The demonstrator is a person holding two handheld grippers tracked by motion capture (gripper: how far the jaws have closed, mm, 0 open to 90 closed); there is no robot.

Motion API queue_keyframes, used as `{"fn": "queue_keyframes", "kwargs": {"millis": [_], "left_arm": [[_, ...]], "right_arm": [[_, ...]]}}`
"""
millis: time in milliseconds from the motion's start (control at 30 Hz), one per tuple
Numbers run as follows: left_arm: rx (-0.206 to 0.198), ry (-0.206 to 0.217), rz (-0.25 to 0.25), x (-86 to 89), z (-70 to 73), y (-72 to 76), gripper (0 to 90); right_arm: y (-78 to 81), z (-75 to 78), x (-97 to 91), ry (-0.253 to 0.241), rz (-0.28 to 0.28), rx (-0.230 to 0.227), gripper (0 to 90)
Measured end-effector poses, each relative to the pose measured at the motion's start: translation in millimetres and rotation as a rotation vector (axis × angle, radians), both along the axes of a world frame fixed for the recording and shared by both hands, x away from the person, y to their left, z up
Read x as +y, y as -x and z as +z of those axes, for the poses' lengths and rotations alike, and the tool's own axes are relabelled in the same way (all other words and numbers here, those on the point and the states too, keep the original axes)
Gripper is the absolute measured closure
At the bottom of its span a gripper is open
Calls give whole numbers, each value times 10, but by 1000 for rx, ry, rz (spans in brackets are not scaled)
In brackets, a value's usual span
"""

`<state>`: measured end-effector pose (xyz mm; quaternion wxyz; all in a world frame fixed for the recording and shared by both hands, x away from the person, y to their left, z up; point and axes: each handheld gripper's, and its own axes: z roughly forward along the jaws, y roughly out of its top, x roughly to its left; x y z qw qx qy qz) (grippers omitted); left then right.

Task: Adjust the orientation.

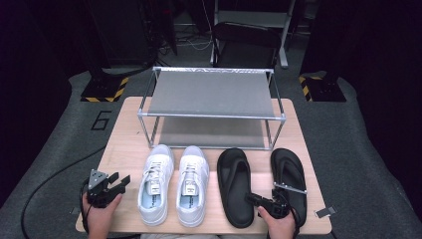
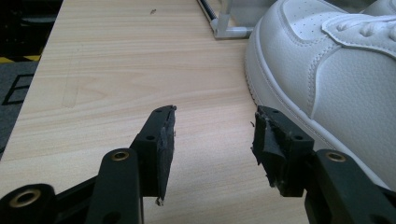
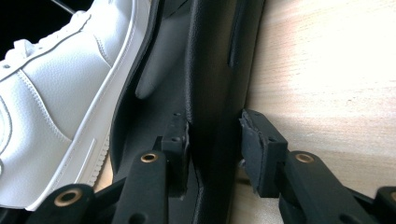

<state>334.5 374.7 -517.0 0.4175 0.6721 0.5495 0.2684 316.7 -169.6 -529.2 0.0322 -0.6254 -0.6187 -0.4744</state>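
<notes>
A pair of white sneakers [image 1: 157,181] [image 1: 193,181] and a pair of black sandals [image 1: 235,179] [image 1: 288,172] stand in a row on the wooden table [image 1: 124,139]. My right gripper [image 1: 251,199] is at the heel end of the left black sandal. In the right gripper view, the right gripper [image 3: 215,126] straddles the sandal's side rim [image 3: 210,70], one pad inside and one outside, both against it. My left gripper [image 1: 121,180] rests left of the sneakers. In its own view the left gripper [image 2: 215,126] is open over bare wood beside a white sneaker [image 2: 336,70].
A two-tier metal shoe rack [image 1: 211,94] with grey shelves stands at the back of the table; its front foot [image 2: 229,30] lies ahead of the left gripper. A white sneaker [image 3: 60,93] sits close to the held sandal. Bare wood [image 3: 327,70] lies right of the sandal.
</notes>
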Motion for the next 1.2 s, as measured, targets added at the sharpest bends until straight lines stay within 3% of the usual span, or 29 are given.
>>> {"fn": "queue_keyframes", "kwargs": {"millis": [400, 467, 500, 833, 900, 933, 967, 1167, 1200], "left_arm": [[-3, 3, 1, 8, 0, -2, 482], [-4, 2, 1, 6, 1, -1, 482], [-4, 2, 1, 6, 2, -1, 482], [-1, 3, 1, 5, -1, -2, 482], [-14, 7, 9, -2, -12, -7, 482], [-12, 6, 8, -1, -10, -7, 482], [-6, 4, 5, 1, -7, -6, 482], [-6, 7, 9, 0, -10, -6, 482], [-12, 8, 12, -1, -14, -9, 482]], "right_arm": [[55, -2, -15, -14, -42, -13, 659], [64, -8, -20, -17, -47, -44, 661], [76, 4, -16, -18, -56, -28, 662], [125, 22, -18, -48, -82, -46, 663], [123, 16, -17, -41, -82, -66, 663], [137, 39, -3, -44, -92, -43, 663], [140, 43, 2, -30, -94, -63, 663], [159, 83, 16, -17, -104, -83, 662], [151, 79, 13, -7, -101, -106, 663]]}}
